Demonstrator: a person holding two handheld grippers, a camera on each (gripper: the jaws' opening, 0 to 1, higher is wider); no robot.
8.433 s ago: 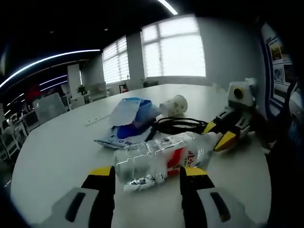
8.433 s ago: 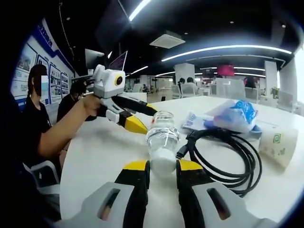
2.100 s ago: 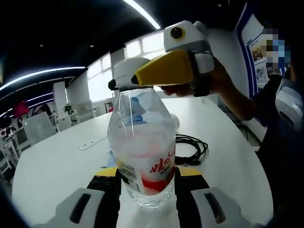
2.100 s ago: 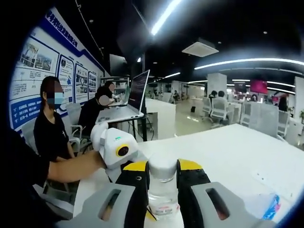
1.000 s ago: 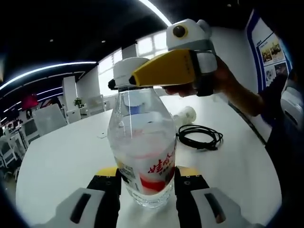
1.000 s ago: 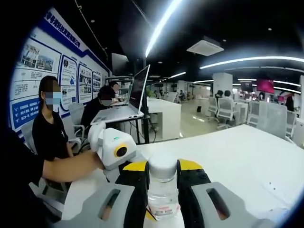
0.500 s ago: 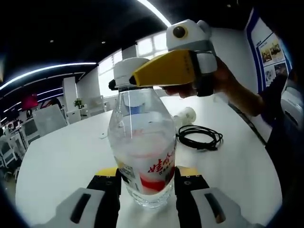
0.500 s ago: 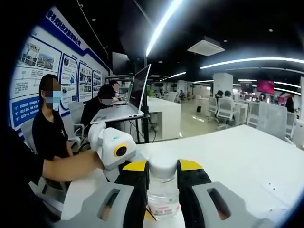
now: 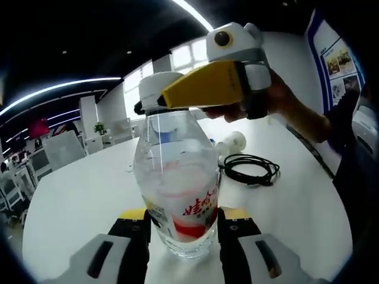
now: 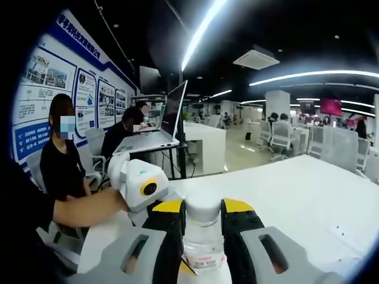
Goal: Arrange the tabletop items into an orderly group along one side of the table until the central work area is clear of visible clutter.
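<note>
Clear plastic, with a red label, the water bottle [image 9: 177, 201] stood upright on the white table [image 9: 77, 201]. The left hand-held gripper [image 9: 180, 222] was clenched on its lower body, and the right hand-held gripper [image 10: 202, 214] was clenched on its white cap [image 10: 202, 207] from above. Further in on the table lay a coiled black cable [image 9: 251, 171] and a paper cup [image 9: 231, 144] on its side. I judge that the task was only partly done: the bottle was being placed, and cable and cup remained to be grouped.
</note>
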